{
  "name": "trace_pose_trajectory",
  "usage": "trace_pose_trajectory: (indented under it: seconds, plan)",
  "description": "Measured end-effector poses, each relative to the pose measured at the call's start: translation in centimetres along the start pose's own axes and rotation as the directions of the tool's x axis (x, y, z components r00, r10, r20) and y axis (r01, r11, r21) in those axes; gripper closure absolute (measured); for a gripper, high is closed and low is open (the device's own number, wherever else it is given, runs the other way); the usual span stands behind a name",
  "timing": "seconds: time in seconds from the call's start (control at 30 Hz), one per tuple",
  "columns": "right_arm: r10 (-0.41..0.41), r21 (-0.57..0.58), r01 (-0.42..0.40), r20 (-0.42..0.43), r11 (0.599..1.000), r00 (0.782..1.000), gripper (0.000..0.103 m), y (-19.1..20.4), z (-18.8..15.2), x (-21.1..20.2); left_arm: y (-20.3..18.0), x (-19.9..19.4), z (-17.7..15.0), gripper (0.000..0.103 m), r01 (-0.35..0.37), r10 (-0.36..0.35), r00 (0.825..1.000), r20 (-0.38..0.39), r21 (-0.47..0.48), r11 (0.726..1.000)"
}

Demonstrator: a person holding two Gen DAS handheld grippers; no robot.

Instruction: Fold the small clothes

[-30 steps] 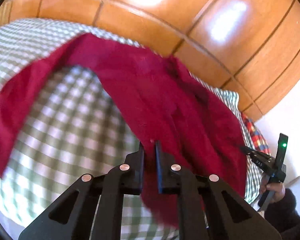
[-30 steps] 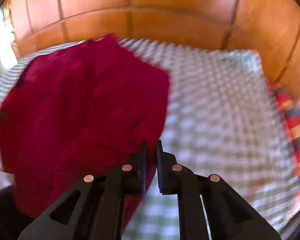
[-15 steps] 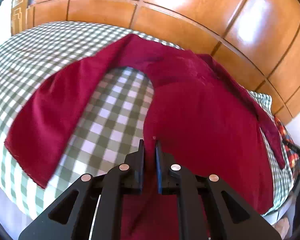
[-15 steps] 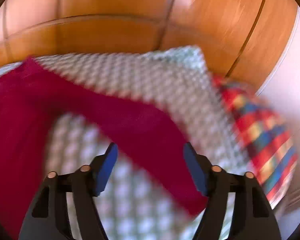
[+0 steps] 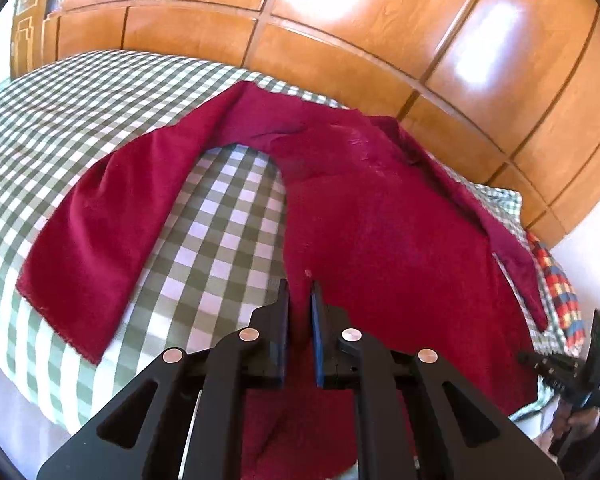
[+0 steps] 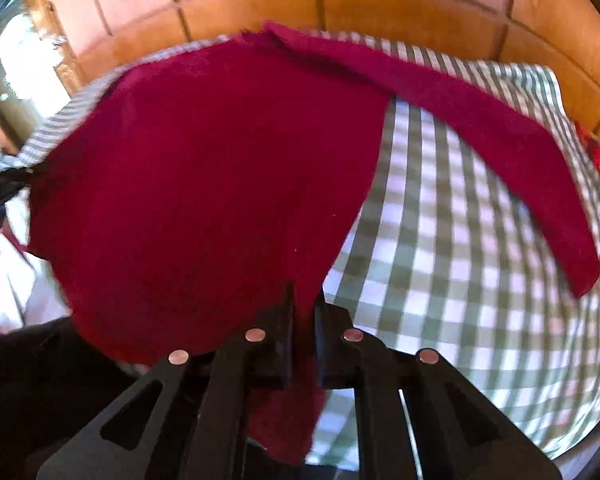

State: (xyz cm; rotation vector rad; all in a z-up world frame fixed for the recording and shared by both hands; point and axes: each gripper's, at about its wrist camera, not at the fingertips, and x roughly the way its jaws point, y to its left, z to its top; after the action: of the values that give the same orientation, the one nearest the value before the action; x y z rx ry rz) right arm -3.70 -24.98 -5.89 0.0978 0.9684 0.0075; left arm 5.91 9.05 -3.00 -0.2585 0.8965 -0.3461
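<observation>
Fabric fills the near field of both wrist views: the left gripper (image 5: 299, 294) is clamped on the near hem of a dark red long-sleeved top (image 5: 380, 240), its two fingers pinched together with cloth running down between them, and the right gripper (image 6: 303, 300) is likewise clamped on the hem at the garment's other bottom corner, jaws drawn tight on the red cloth. The top (image 6: 204, 184) lies front-down or front-up, which cannot be told, spread over a green-and-white checked bedspread (image 5: 228, 240), with its lower edge hanging off the near side of the bed. Only the left view shows one sleeve (image 5: 100, 248) stretched out flat toward the bed's near left edge, and, at the far right, the other gripper (image 5: 572, 372) with a green light and the person's hand (image 5: 580, 428) on it. Only the right view shows the opposite sleeve (image 6: 500, 148) angled across the checks, plainly apart from the body of the garment. A multicoloured plaid cloth (image 5: 560, 292) lies at the bed's far corner. Beyond stands a glossy wooden panelled wardrobe (image 5: 340, 32).
</observation>
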Motion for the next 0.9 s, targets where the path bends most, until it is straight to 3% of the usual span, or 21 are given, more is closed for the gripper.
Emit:
trace_pose_trajectory:
  seconds: [0.1,0.23,0.3,0.33,0.37,0.5,0.57,0.67,0.8,0.9]
  plan:
    - [-0.004,0.02,0.004,0.007,1.0,1.0,0.096,-1.5,-0.4,-2.7,-0.2,-0.9,-0.9,0.095,0.016,-0.015,1.0,-0.025,0.02,1.0]
    - [-0.016,0.018,0.018,-0.141,1.0,0.99,0.095,-2.4,-3.1,-0.3,1.2,0.7,-3.0,0.095,-0.077,0.076,0.992,-0.102,-0.002,0.997]
    - [-0.021,-0.002,0.021,-0.197,1.0,0.98,0.085,-1.9,-3.9,0.9,2.1,0.5,-3.3,0.095,-0.097,0.091,0.989,-0.114,-0.047,0.994]
    - [-0.018,-0.005,0.018,-0.189,1.0,0.982,0.071,-1.8,-3.9,0.8,2.3,-0.1,-3.4,0.095,-0.087,0.08,0.992,-0.097,-0.065,0.994]
    - [-0.017,0.0,0.017,-0.175,1.0,0.984,0.065,-1.9,-3.7,0.6,2.0,-0.6,-3.4,0.095,-0.062,0.057,0.995,-0.076,-0.067,0.996]
    - [-0.044,0.006,0.044,-0.077,0.999,0.996,0.053,-2.6,-1.0,-0.3,-1.9,-0.5,-3.9,0.095,-0.003,0.007,0.998,-0.064,0.065,0.998]
    - [-0.041,0.021,0.041,-0.026,0.999,0.999,0.052,-2.8,0.3,-0.2,-3.1,0.9,-4.3,0.095,-0.021,0.03,0.995,-0.093,0.106,0.994]
    - [-0.027,0.056,0.026,0.026,0.998,0.999,0.052,-1.9,2.1,0.3,-3.0,3.5,-5.6,0.095,-0.105,0.122,0.982,-0.144,0.118,0.987]
    - [0.003,0.008,-0.003,0.075,1.0,0.997,0.052,-0.4,5.4,2.6,-2.6,3.3,-5.8,0.095,-0.091,0.103,0.985,-0.141,0.085,0.992]
    - [0.022,-0.017,-0.021,0.063,1.0,0.998,0.052,0.9,7.7,5.3,-2.7,3.1,-5.8,0.095,-0.091,0.103,0.984,-0.144,0.088,0.992]
